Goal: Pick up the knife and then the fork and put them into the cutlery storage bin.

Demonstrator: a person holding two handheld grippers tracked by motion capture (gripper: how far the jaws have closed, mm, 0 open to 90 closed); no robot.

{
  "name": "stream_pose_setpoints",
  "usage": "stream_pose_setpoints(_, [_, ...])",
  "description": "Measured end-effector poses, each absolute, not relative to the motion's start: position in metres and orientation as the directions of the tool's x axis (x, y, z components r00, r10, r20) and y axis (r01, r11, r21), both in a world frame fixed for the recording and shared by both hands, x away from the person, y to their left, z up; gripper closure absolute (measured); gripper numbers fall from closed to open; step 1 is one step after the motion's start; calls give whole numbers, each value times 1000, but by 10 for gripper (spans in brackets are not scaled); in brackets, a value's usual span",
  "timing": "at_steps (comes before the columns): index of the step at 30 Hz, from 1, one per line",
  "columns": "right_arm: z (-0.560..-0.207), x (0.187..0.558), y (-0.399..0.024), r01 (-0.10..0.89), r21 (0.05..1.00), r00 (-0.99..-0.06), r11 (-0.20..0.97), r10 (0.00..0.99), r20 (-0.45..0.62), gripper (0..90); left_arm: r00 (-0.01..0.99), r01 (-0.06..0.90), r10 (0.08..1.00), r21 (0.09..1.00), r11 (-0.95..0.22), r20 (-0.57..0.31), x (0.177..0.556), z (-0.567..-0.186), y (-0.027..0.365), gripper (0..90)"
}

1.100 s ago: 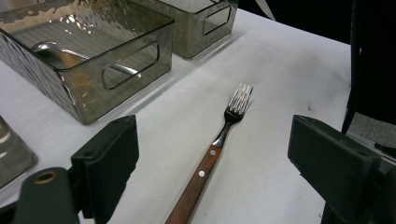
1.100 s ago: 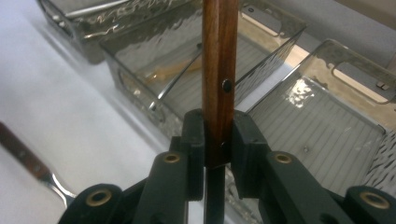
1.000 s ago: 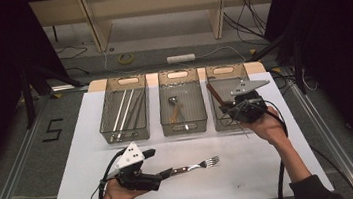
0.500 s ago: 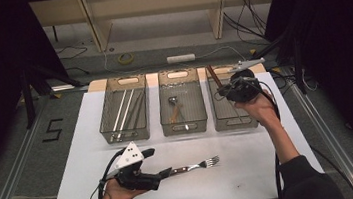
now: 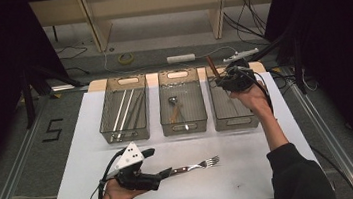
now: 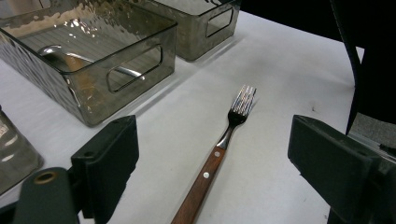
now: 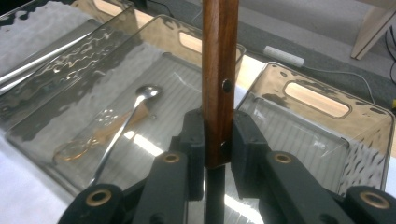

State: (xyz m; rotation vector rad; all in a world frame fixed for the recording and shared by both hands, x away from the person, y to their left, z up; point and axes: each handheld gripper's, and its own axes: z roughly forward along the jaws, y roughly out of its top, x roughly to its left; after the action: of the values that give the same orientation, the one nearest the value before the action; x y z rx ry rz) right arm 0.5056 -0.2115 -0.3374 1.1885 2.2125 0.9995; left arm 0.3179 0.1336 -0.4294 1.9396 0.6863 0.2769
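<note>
A fork (image 5: pixel 199 165) with a wooden handle lies flat on the white table (image 5: pixel 253 171) near the front. Its handle end points at my left gripper (image 5: pixel 154 165). In the left gripper view the fork (image 6: pixel 224 140) lies between the wide-open jaws of the left gripper (image 6: pixel 215 144), and neither jaw touches it. My right gripper (image 5: pixel 223 81) hangs over the far end of the right bin (image 5: pixel 235 120), shut on a wooden-handled utensil (image 5: pixel 211 67). The right gripper view shows the right gripper (image 7: pixel 218 135) clamping that upright handle (image 7: pixel 219 70); the utensil's head is hidden.
Three clear bins stand in a row at the back. The left bin (image 5: pixel 126 130) holds long silver rods. A spoon (image 5: pixel 173 101) lies in the middle bin (image 5: pixel 184 128). Open white tabletop lies to the right of the fork. Floor and cables lie beyond the table.
My right hand has carried the wooden-handled utensil away from the person, to the far end of the right bin, rising slightly. The left gripper and the fork have stayed put.
</note>
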Motion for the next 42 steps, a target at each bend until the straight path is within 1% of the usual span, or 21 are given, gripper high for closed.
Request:
stream_pose_setpoints(6, [-339, 519, -213, 552, 759, -501, 347, 865, -31, 776, 814, 339, 572, 882, -327, -101, 317, -429, 132, 158])
stream_pose_setpoints(16, [-345, 532, -210, 562, 760, -472, 327, 881, -31, 776, 813, 339, 573, 883, -324, -102, 317, -429, 132, 158])
stream_pose_setpoints(30, [-360, 541, -203, 581, 751, -435, 313, 900, -38, 776, 816, 337, 570, 884, -324, -102, 317, -429, 133, 158])
stream_pose_setpoints(42, [-378, 541, -207, 622, 721, -414, 305, 910, -27, 775, 817, 339, 569, 880, -334, -99, 317, -430, 132, 158])
